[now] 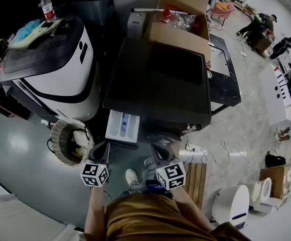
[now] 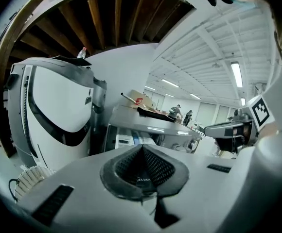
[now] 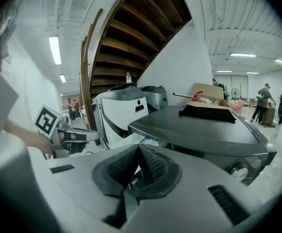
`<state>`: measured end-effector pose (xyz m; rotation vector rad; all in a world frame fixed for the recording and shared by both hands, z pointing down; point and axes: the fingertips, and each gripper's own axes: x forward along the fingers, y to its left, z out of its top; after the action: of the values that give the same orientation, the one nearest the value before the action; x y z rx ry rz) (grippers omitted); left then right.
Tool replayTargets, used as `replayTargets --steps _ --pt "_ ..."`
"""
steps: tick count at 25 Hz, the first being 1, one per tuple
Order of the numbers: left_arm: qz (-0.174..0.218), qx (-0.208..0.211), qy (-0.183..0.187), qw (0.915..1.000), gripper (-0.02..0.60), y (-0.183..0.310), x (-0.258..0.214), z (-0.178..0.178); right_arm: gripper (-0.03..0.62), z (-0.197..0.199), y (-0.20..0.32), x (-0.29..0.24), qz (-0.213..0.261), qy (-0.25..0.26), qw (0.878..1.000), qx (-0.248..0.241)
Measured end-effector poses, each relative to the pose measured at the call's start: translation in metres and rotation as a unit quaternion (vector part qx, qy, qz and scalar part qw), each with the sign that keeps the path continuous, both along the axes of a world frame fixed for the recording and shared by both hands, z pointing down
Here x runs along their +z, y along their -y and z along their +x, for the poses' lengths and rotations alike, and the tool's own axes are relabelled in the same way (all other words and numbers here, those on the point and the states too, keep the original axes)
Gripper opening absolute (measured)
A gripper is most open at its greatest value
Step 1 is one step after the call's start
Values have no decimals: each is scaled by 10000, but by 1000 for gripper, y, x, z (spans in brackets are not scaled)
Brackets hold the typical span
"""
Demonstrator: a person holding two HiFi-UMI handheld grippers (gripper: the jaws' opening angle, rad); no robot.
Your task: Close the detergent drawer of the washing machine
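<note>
The washing machine (image 1: 158, 79) has a dark top, and its white detergent drawer (image 1: 123, 127) stands pulled out from the front at the upper left. My left gripper (image 1: 100, 153) is shut and empty, just in front of and slightly left of the drawer's front. My right gripper (image 1: 159, 153) is also shut and empty, to the drawer's right, below the machine's front. In the left gripper view the drawer (image 2: 126, 141) shows just beyond the closed pads of the left gripper (image 2: 142, 149). In the right gripper view the drawer (image 3: 143, 141) lies past the right gripper (image 3: 138, 149).
A large white appliance (image 1: 50, 69) stands left of the machine, with a water bottle (image 1: 46, 6) on top. On the floor by the drawer stands a wicker basket (image 1: 70, 140). A cardboard box (image 1: 180, 19) rests on the machine's back. A power strip (image 1: 193, 148) and wooden pallet (image 1: 195, 179) lie at right.
</note>
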<state>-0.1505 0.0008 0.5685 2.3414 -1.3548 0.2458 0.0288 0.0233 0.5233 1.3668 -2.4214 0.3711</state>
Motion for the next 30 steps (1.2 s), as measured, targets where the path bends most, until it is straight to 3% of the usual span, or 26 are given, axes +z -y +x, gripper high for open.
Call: replayTargets --steps 14,30 --pt "-403 415 657 9962 25 -2 48 17 12 9 9 20 -229 -159 9996 50" --pt "-542 358 494 9967 25 3 55 23 12 11 26 35 -453 -108 9989 -23"
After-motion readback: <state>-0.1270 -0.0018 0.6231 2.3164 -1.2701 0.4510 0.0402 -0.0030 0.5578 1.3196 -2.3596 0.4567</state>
